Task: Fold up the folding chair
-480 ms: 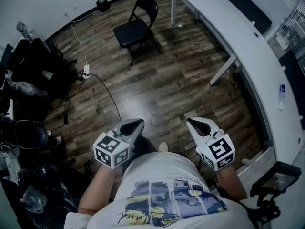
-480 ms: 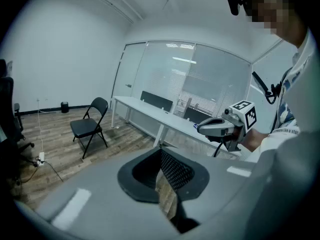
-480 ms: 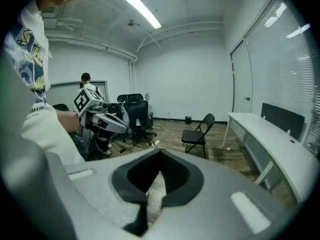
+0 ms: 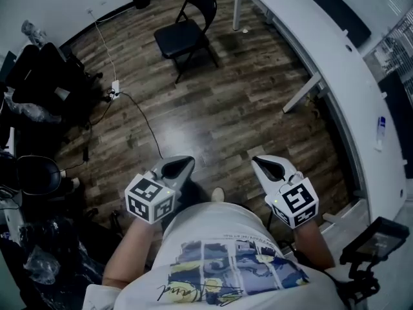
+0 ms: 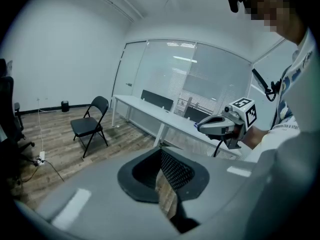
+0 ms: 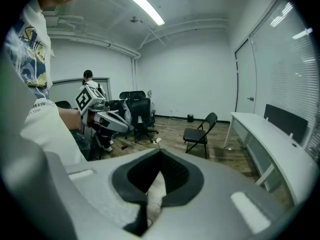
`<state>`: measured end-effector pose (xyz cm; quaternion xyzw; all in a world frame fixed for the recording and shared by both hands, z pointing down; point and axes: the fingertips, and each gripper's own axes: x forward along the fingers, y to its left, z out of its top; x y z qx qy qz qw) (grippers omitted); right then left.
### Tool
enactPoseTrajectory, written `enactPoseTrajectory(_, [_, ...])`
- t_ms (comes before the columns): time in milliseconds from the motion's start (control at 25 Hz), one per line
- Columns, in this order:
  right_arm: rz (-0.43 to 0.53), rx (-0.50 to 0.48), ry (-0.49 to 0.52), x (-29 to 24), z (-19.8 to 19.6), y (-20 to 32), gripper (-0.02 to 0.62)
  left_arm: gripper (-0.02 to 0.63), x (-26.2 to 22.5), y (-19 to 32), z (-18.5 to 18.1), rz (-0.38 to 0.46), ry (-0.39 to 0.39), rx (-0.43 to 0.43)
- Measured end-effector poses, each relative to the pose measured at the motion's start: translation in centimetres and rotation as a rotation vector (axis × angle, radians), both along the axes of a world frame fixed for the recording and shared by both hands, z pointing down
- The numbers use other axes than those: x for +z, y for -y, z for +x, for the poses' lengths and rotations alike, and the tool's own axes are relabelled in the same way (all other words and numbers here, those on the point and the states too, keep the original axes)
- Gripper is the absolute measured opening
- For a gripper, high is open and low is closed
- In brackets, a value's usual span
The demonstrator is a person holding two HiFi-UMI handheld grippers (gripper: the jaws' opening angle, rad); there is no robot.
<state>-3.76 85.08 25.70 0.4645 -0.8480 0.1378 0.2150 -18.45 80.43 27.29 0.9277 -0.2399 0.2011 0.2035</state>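
Little has changed — left tongs (image 4: 186, 161) and right tongs (image 4: 255, 161) stay shut, empty, folding chair (image 4: 184, 36) still open well ahead

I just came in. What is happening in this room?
A person stands holding a claw in each hand. The left claw and right claw are both shut and empty, held in front of the body. The chair stands unfolded across the room, near the white desk, and nothing touches it. Folding has not started yet.
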Motion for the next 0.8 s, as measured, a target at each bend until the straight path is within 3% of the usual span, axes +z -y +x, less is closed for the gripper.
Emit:
enactPoseTrajectory(400, [-0.032, -0.001, 0.040, 0.1, -2.2, 3.2, 0.003, 0.006, 0.1, 3.5, -2.6, -0.016, -0.012, -0.025])
enactPoseTrajectory(600, [-0.054, -0.010, 0.003, 0.4, -3.5, 5.6, 0.003, 0.006, 0.4, 6.2, -4.0, -0.020, -0.040, -0.049])
enactPoseTrajectory(800, [-0.037, -0.021, -0.023, -0.8, -6.0, 9.1, 0.009, 0.006, -0.8, 9.5, -7.6, -0.003, -0.061, -0.089])
